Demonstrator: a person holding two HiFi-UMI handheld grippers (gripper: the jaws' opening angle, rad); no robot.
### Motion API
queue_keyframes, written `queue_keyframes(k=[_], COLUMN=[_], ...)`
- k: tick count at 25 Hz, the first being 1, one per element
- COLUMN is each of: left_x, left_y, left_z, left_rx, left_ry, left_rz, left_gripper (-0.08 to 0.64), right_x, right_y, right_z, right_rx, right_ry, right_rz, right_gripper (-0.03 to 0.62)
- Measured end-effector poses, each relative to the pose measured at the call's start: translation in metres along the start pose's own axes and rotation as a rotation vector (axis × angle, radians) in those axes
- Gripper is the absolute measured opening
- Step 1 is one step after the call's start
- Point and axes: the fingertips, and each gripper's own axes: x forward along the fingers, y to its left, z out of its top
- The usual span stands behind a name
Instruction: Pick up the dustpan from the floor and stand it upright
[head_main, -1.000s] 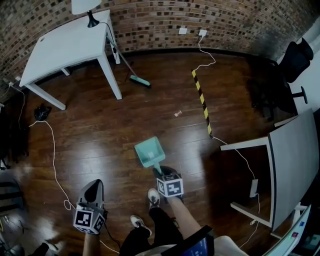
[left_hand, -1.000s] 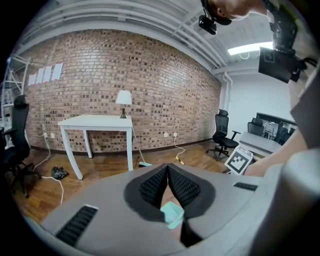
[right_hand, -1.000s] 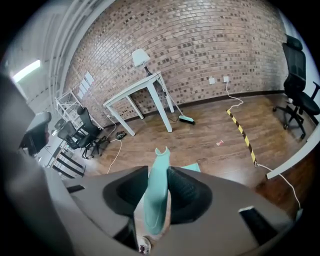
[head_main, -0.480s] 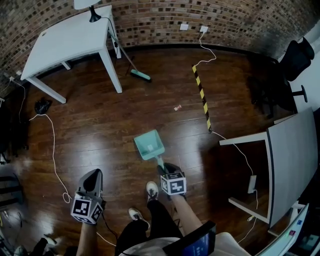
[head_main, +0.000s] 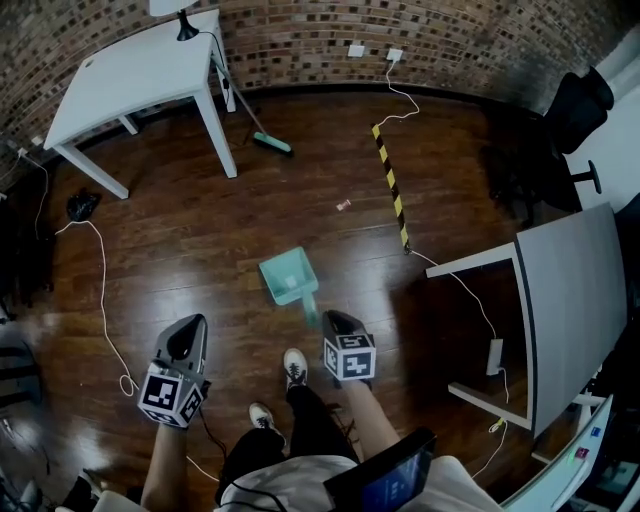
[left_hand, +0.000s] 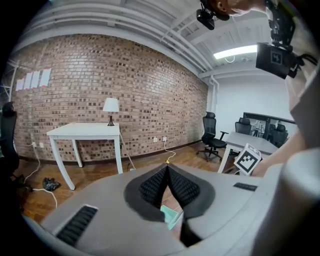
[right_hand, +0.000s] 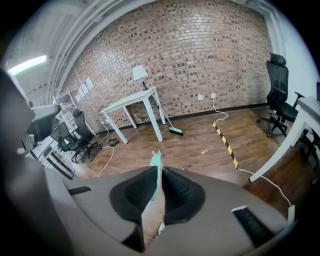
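Note:
The teal dustpan lies on the dark wood floor in the head view, its handle pointing back toward my right gripper. In the right gripper view a thin teal strip of the dustpan stands between the two black pads. The jaws are closing on it, and both pads touch it. My left gripper hovers to the left, clear of the dustpan. Its pads meet at the tip with nothing between them. A bit of the dustpan shows below them.
A white table with a lamp stands at the back left, a broom leaning by it. A yellow-black floor strip, white cables, a grey desk and an office chair surround the spot. The person's shoes are just behind the dustpan.
My right gripper's jaws have come in onto the dustpan's handle. Both grippers have risen a little, and the dustpan sits further up the head view than before.

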Motion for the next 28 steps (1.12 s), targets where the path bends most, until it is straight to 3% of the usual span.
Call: queue_keyframes(k=[3,7,10,15,19,21,24,28], left_x=[-0.015,-0.068,-0.118,-0.198,-0.258,-0.286,-0.32,-0.336], left_y=[-0.008,-0.018,-0.017,-0.028,-0.041,-0.038,-0.043,-0.051], left_z=[0.007,0.04,0.058,0.071,0.078,0.083,0.09,0.098], left_rx=[0.02,0.028,0.041,0.039,0.099,0.06,-0.024,0.002], left_ry=[-0.03,-0.18,-0.259,-0.316,-0.369,-0.42,-0.507,-0.54], left_rz=[-0.03,-0.088,-0.086,-0.109,-0.149,-0.17,-0.263,-0.283], left_gripper=[0.0,0.0,-0.002,-0.005,-0.009,-0.009,-0.006,-0.003], right_x=[-0.022,-0.065,-0.114,-0.222,-0.29,-0.311,-0.333,-0.353], right_y=[0.001,0.019,0.054,0.111,0.162,0.185,0.211,0.235], right_z=[-0.001,0.01,0.027,0.066,0.075,0.076,0.078,0.092], right_rx=[0.007,0.016,0.04,0.073,0.031,0.002,-0.042,-0.095], right_ry=[-0.033,-0.122,-0.238,-0.502,-0.613,-0.64,-0.687,-0.763], right_rz=[-0.042,-0.068,-0.006,0.048,0.08,0.078,0.081,0.14], right_gripper=[-0.02,-0.02,-0.021,-0.023,-0.023,-0.021,-0.021,-0.023])
